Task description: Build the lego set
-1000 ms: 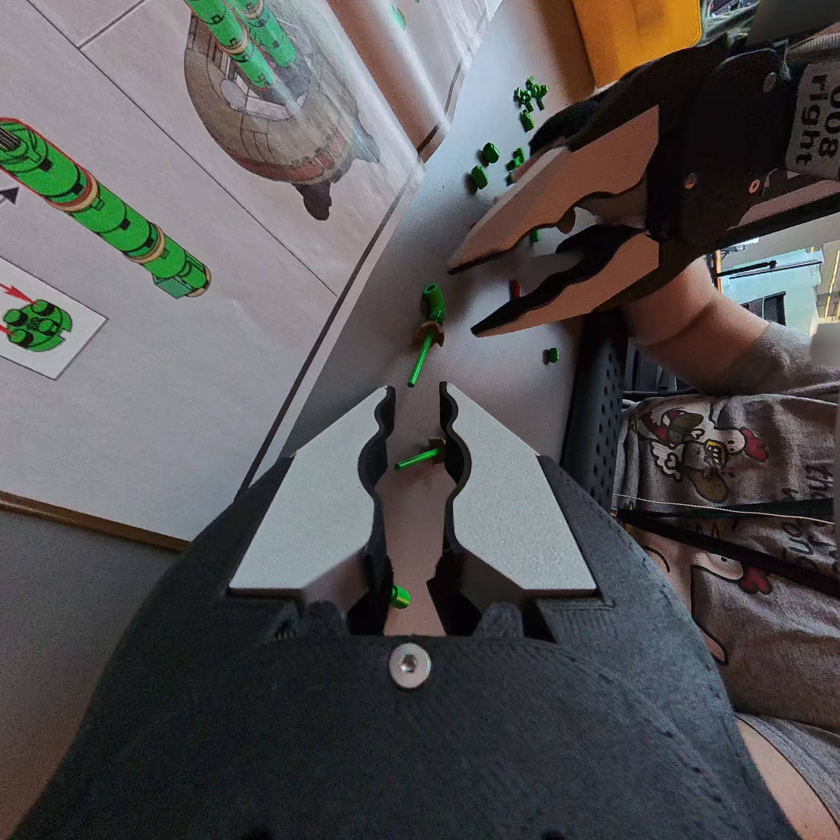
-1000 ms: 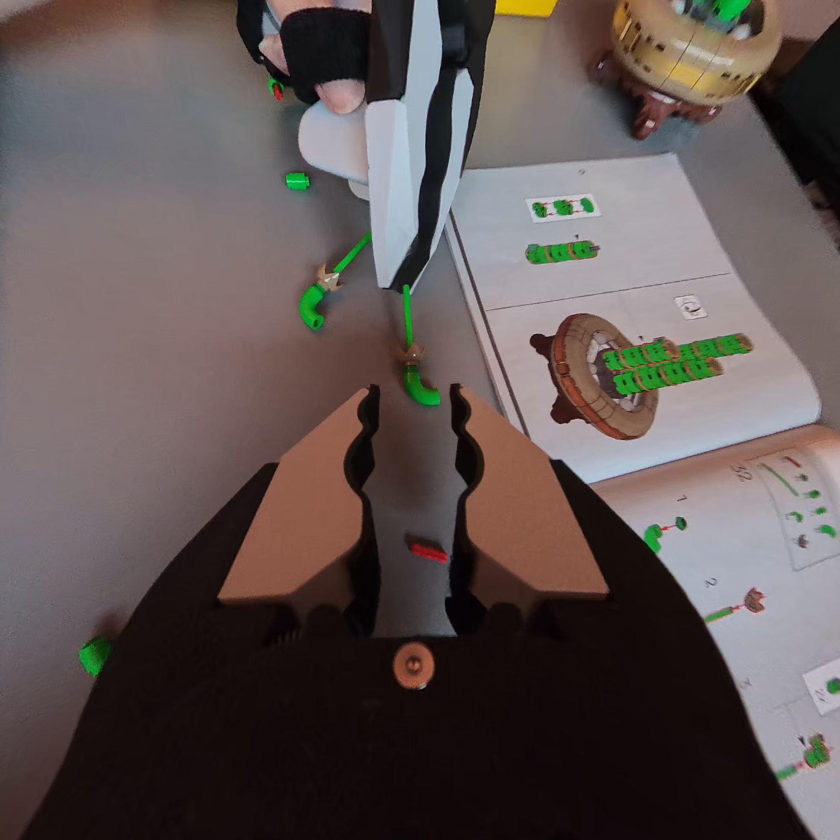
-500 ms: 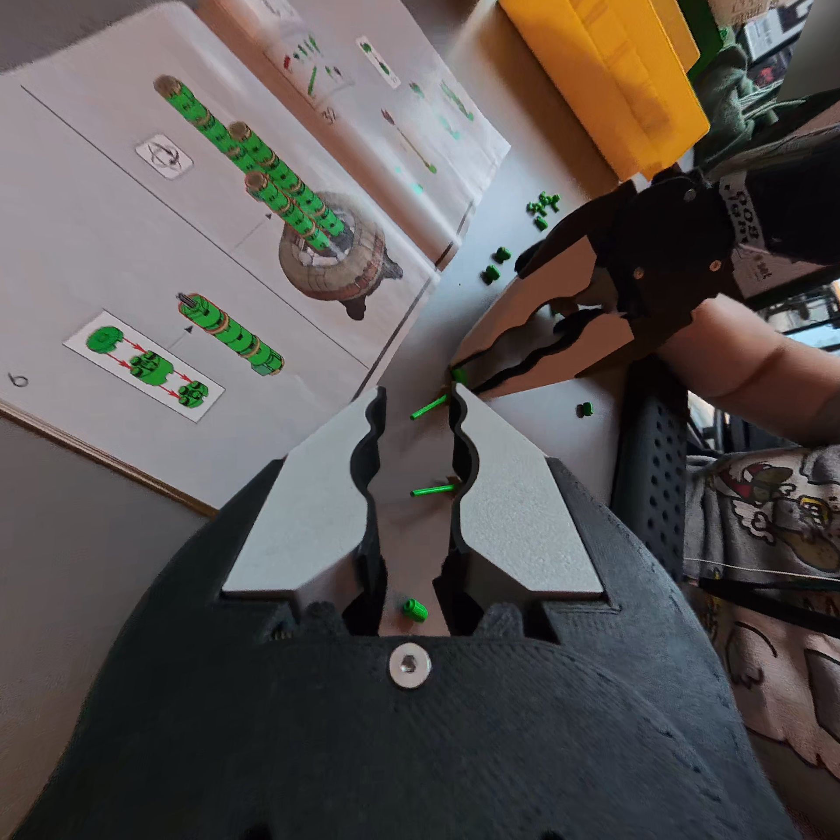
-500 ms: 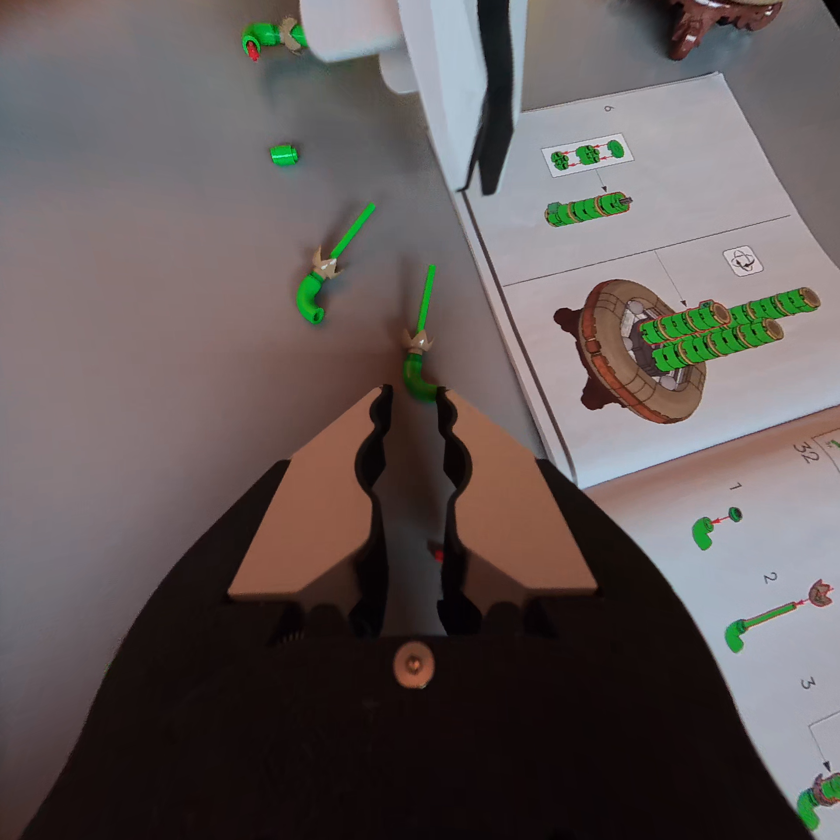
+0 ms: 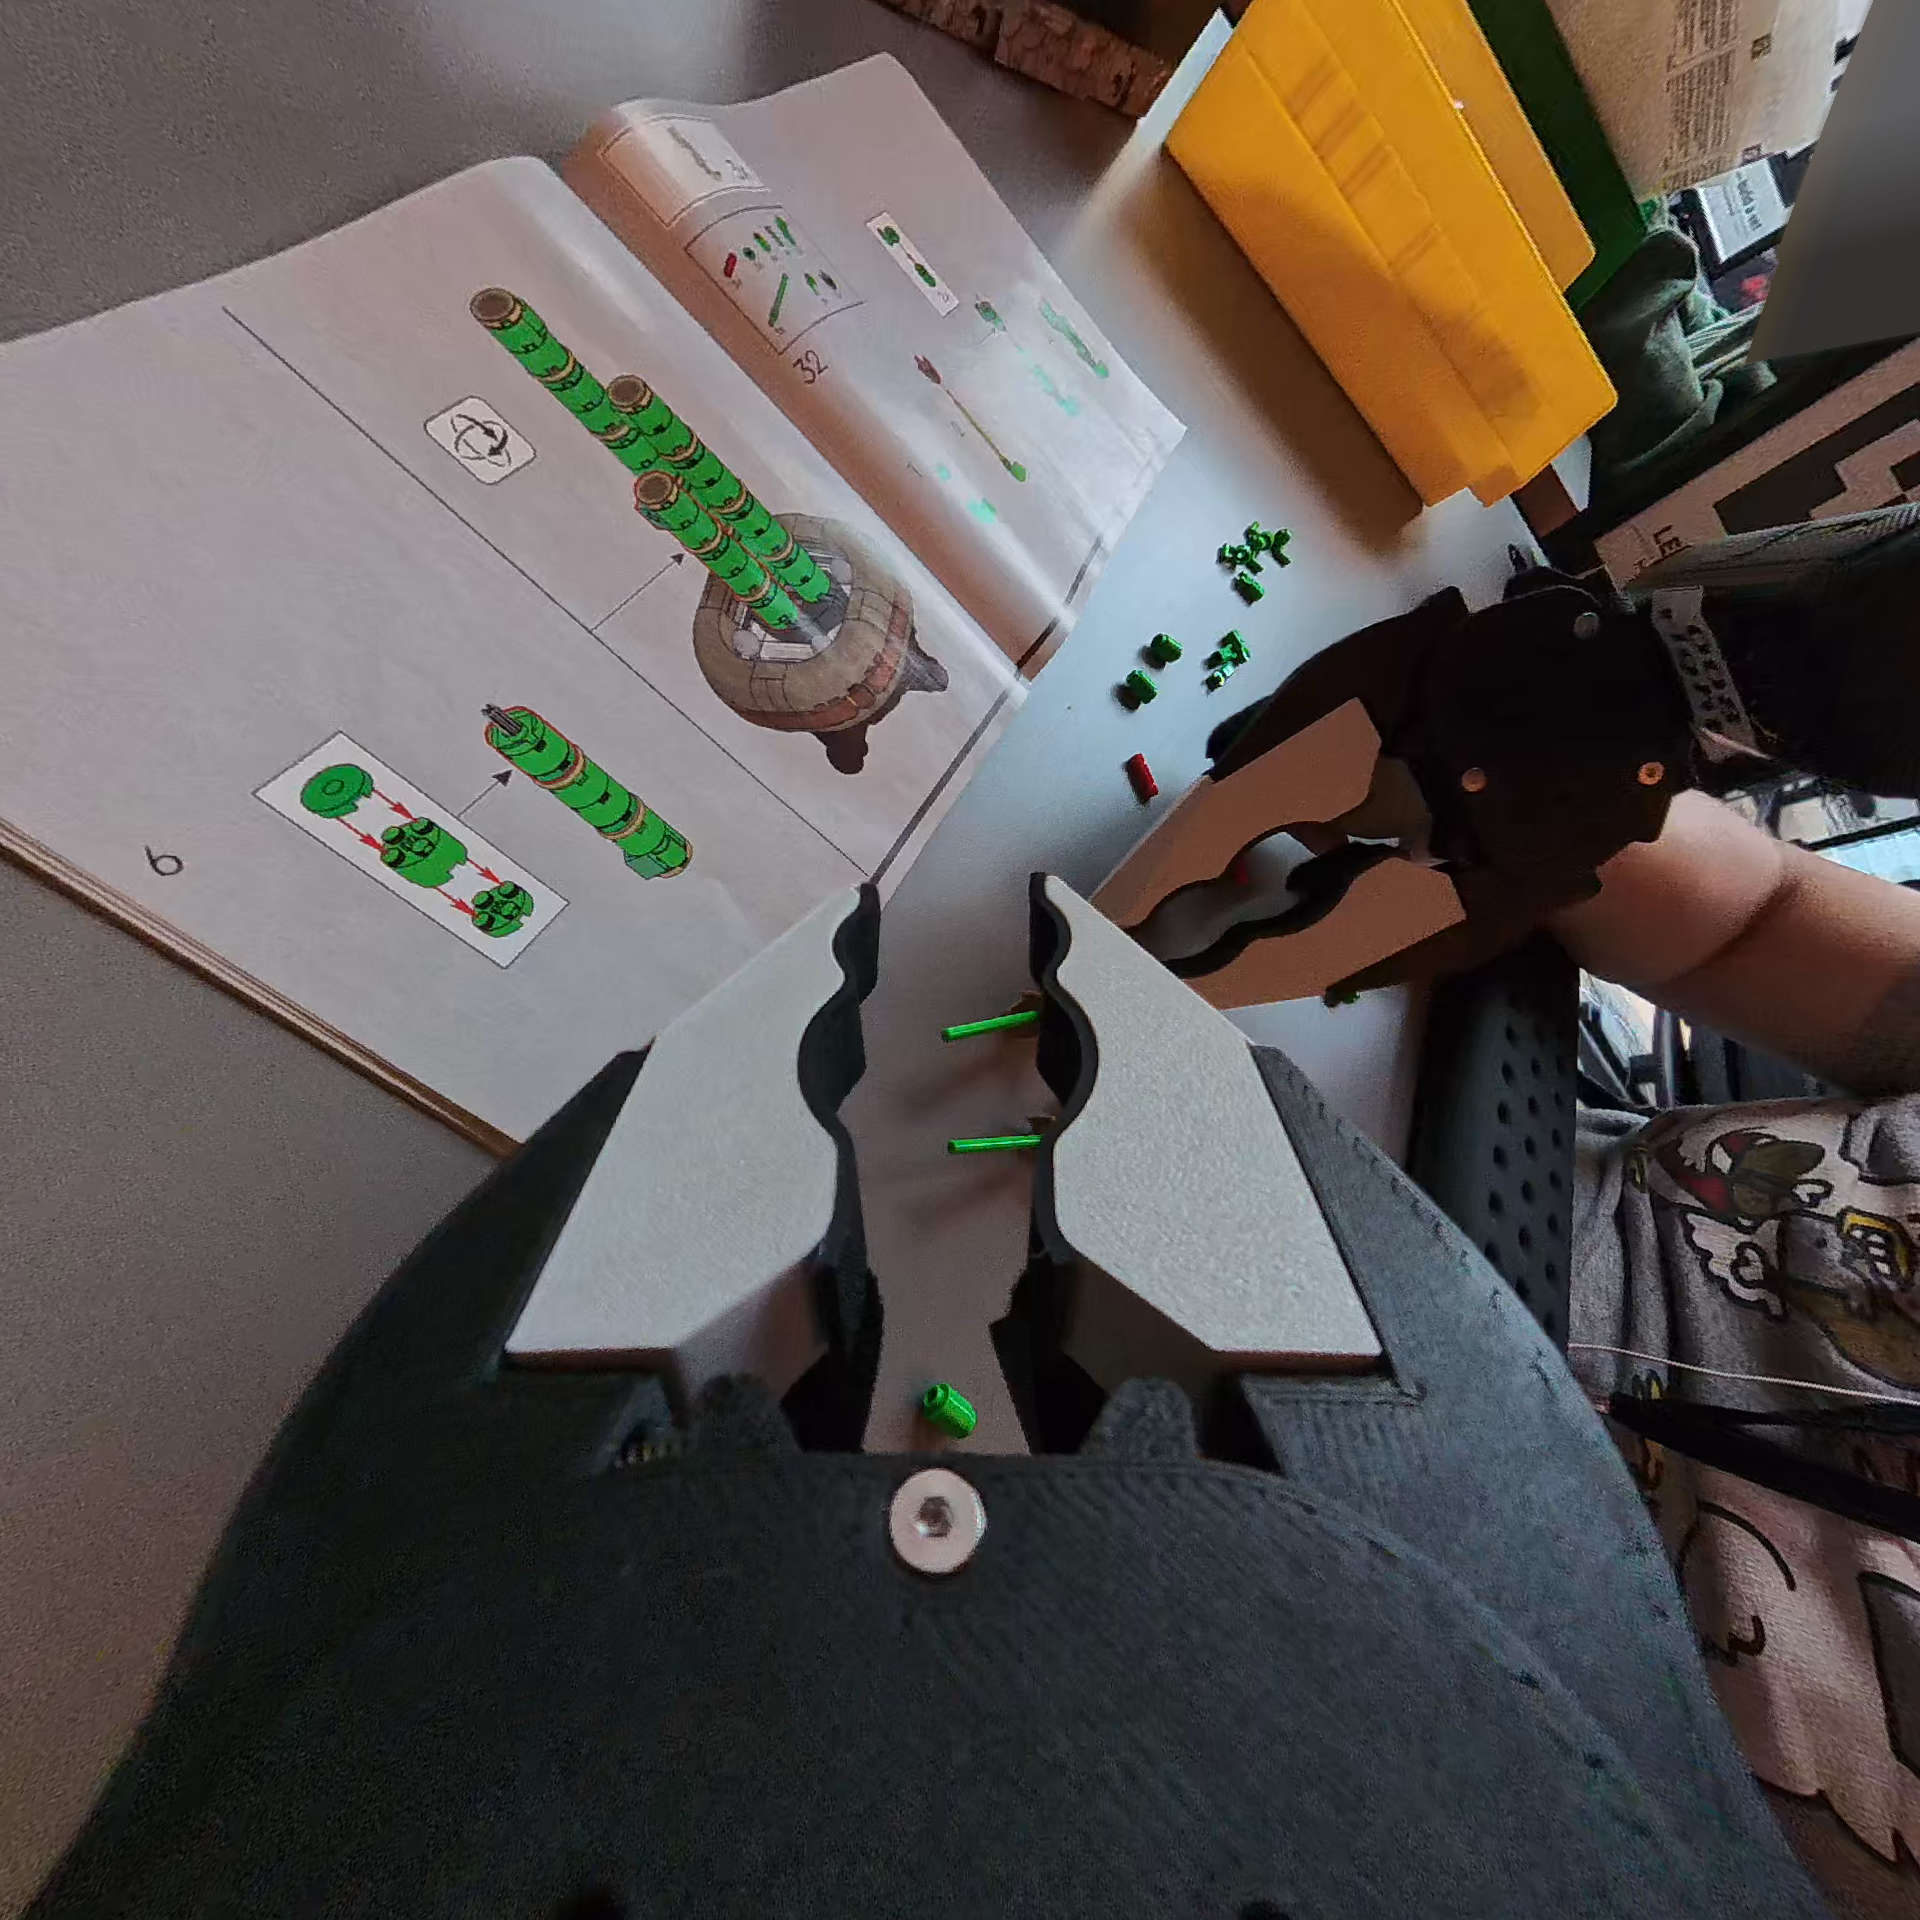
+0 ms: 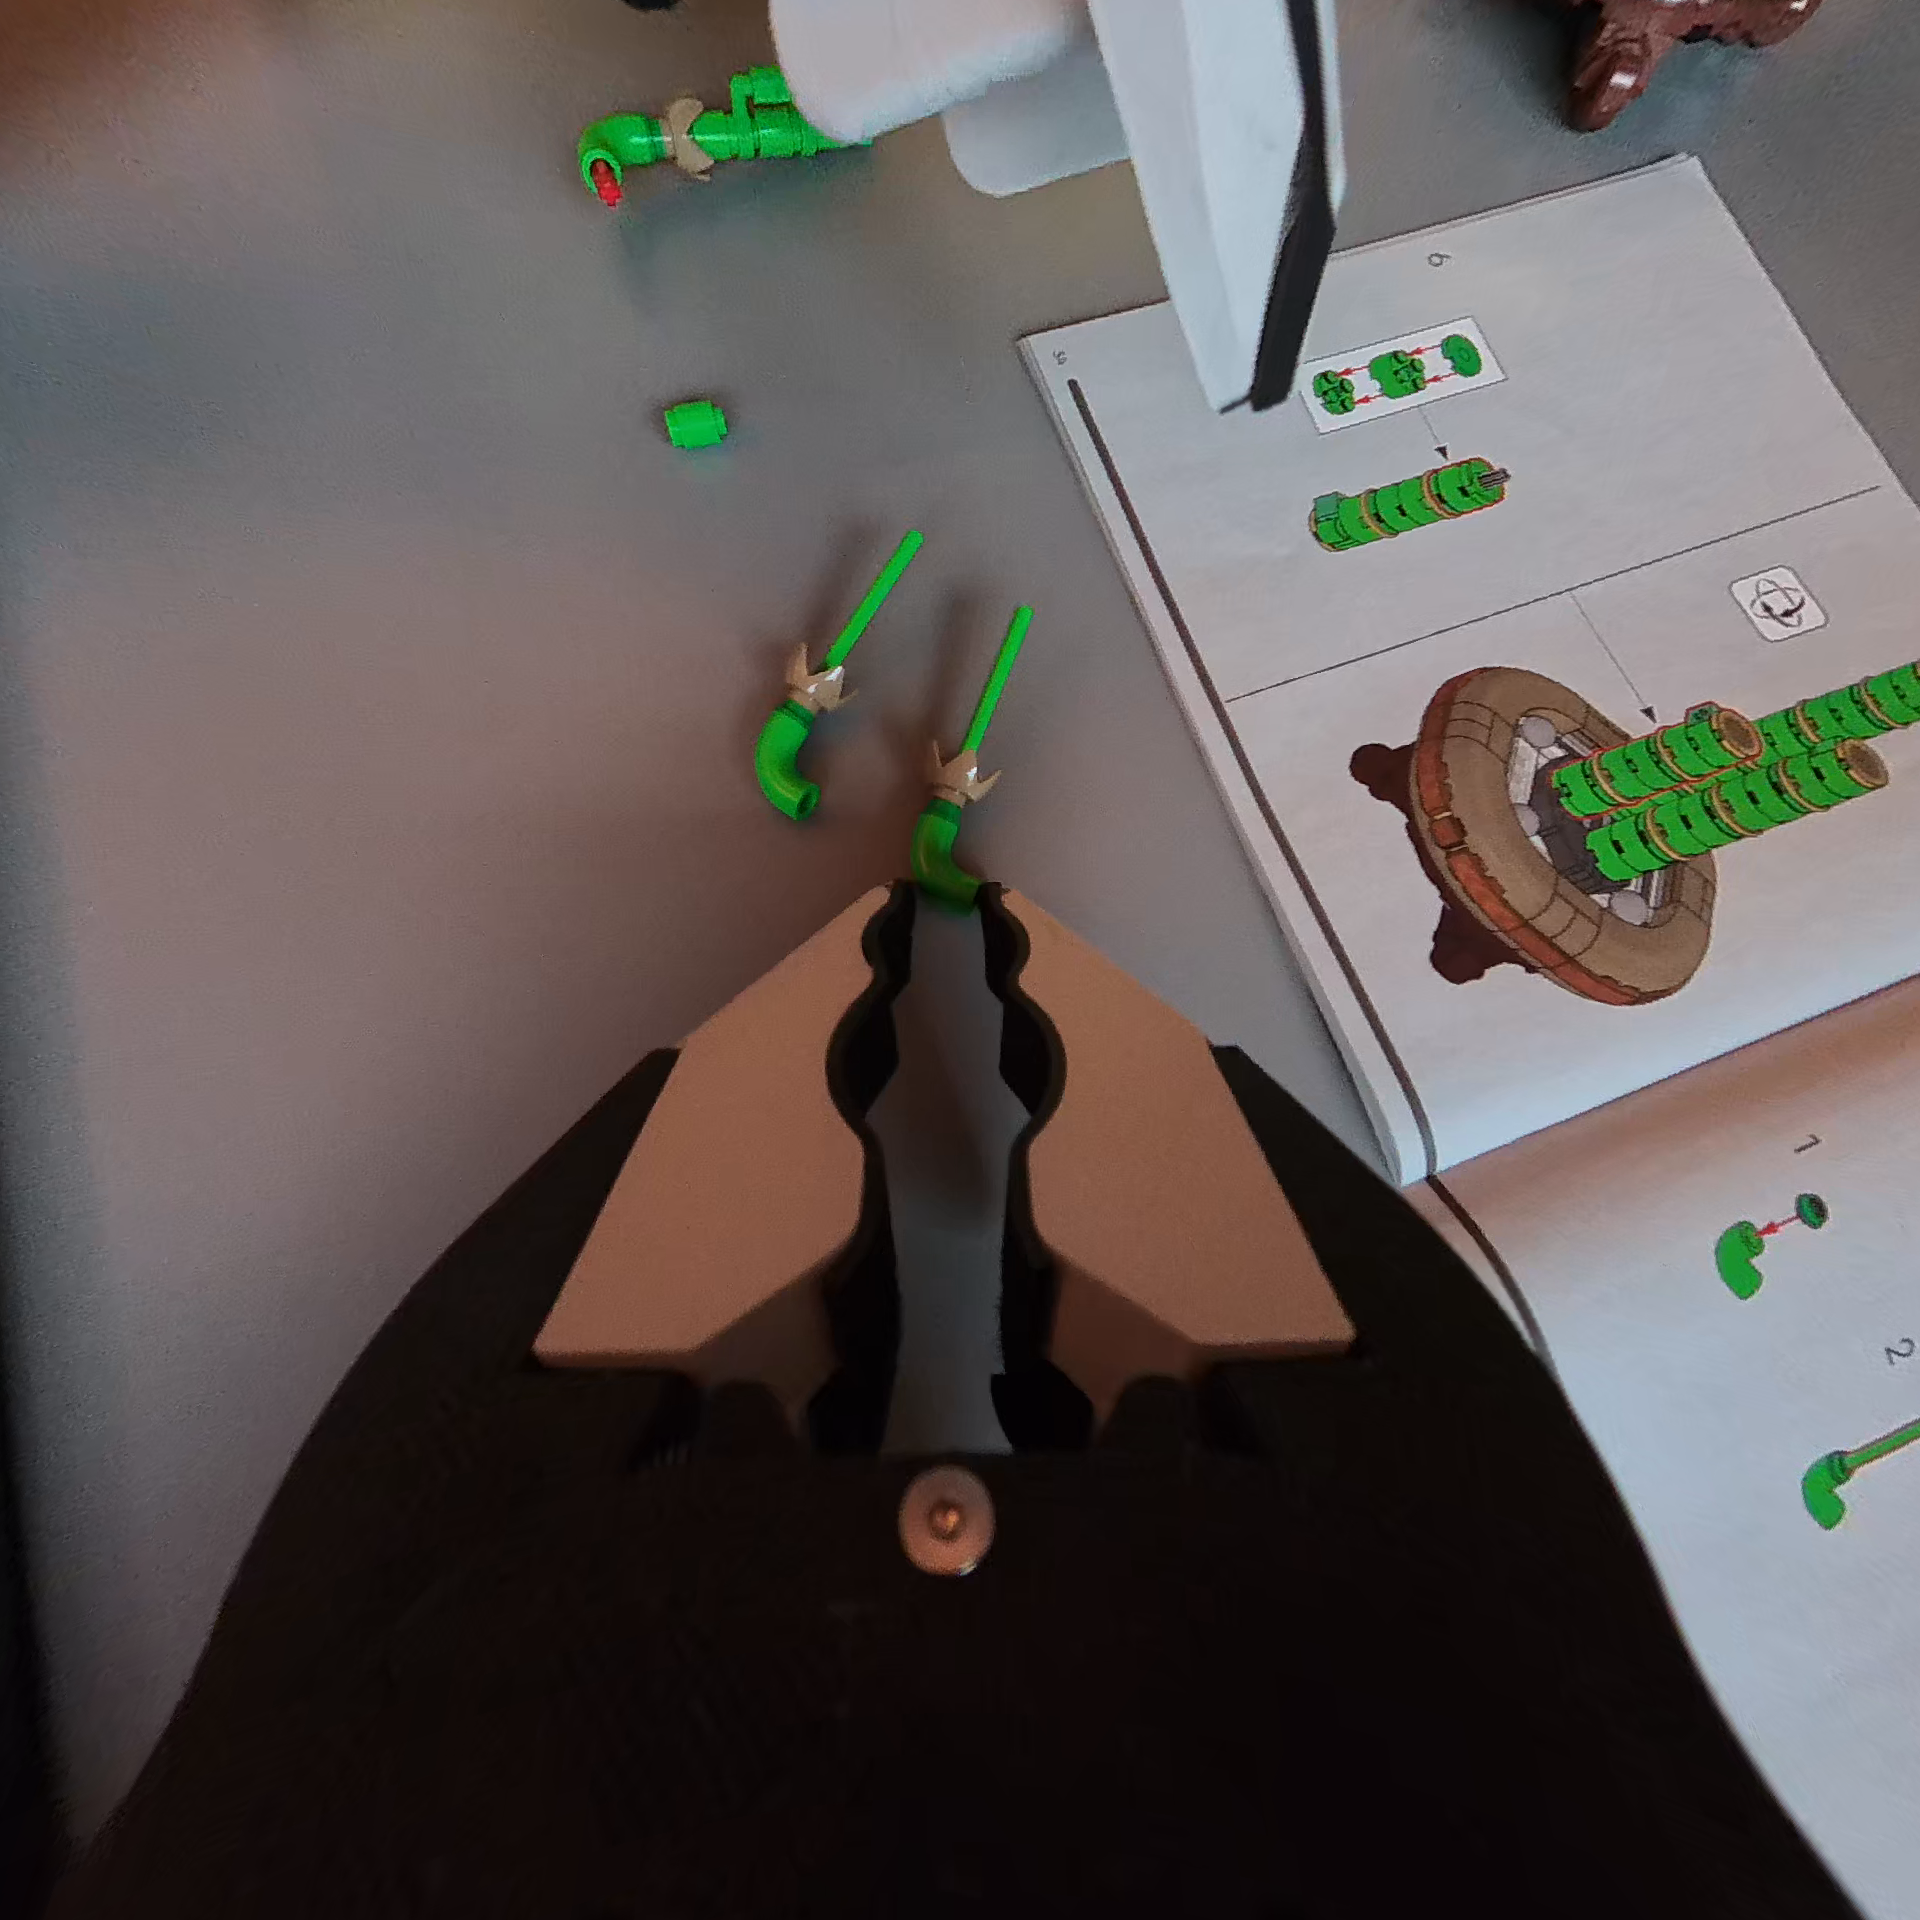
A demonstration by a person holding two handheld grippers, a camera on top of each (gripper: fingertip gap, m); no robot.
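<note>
The right tool (image 6: 940, 891) has closed in on the nearer of the two green stalk pieces (image 6: 961, 769) on the grey tabletop (image 6: 312, 623): a second ago its fingers stood apart well short of the piece, and now they have narrowed until the tips pinch the curved green elbow at its foot, the thin rod pointing away toward the open instruction booklet (image 6: 1558, 831). I take it as a grip just made, with the piece still lying on the tabletop rather than lifted. The second stalk piece (image 6: 821, 707) lies just beside it, untouched. The left tool (image 5: 945, 914) has pulled back and now hangs above the booklet's edge with its fingers wide and nothing between them. From the left wrist view, only the rods of both stalks (image 5: 987, 1081) show in that gap; their elbows are hidden behind one finger, so the pinch itself cannot be checked from there. A short green cylinder (image 6: 694, 424) sits apart, and a finished bent green assembly (image 6: 686, 140) at the top edge is half covered by the left tool's pale body. The brown base of the model (image 6: 1683, 52) is cut off at the corner.
</note>
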